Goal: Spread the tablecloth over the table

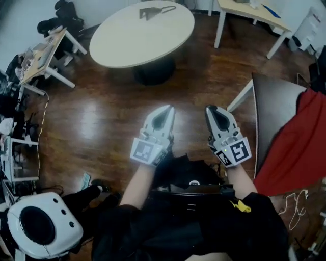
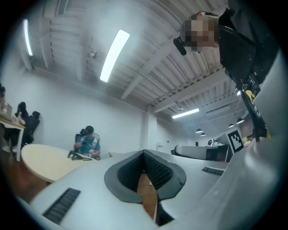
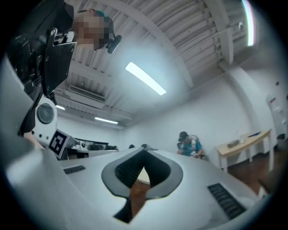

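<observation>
The red tablecloth (image 1: 300, 145) lies bunched at the right edge of the head view. It is draped over the far side of a dark bench (image 1: 275, 107), and the near part of the bench top is bare. One white leg of this bench shows at its left corner. The cloth hangs loose, and no tool touches it.

Both tools are well apart from the cloth, held side by side in front of the person over the wooden floor (image 1: 102, 117). The left tool (image 1: 165, 109) has its jaws pressed together with nothing between them; in the left gripper view only floor shows through the gap behind the pads. The right tool (image 1: 213, 109) is likewise closed and empty, tips meeting. Each tool's marker cube faces up toward the head camera.

Farther off, a round bench (image 1: 142, 33) with a pale top stands on a dark base, and a small dark object (image 1: 153, 11) lies near its far edge. A light desk (image 1: 249, 12) with white legs stands to its right. In both gripper views a seated person (image 2: 87, 141) shows beyond the round bench.
</observation>
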### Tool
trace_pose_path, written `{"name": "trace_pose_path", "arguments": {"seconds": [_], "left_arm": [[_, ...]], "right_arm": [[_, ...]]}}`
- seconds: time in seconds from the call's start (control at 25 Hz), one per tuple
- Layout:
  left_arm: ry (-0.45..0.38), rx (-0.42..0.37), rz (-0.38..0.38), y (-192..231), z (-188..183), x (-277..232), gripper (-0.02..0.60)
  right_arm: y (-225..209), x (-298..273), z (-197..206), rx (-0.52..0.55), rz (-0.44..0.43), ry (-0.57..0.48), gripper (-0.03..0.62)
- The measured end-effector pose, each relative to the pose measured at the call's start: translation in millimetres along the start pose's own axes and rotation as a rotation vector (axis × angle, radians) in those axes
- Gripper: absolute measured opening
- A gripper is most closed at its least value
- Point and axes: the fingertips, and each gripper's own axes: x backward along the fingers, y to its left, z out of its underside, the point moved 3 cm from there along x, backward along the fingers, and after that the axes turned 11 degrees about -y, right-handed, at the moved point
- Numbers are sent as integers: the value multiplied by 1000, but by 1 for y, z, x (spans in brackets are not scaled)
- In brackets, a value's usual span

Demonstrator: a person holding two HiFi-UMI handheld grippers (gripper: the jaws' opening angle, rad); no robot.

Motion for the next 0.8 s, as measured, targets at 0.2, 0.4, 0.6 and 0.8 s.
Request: {"name": "trace_pose_path", "arguments": {"seconds": [0.2,0.4,0.6,0.8], "left_arm": [[32,140,272,25,61,-131,2],[81,261,531,24,102,-244,1],[118,336,762,-33,146,-318,1],[127,355,954,-145,180,-354,2]], "right_arm": [[-117,0,-1,149,371,7,3],[-189,4,-23,289,678,20,3],[-228,48,-41,369,922,8,3],[-264,131,-67,439,1088,-16,4]]}}
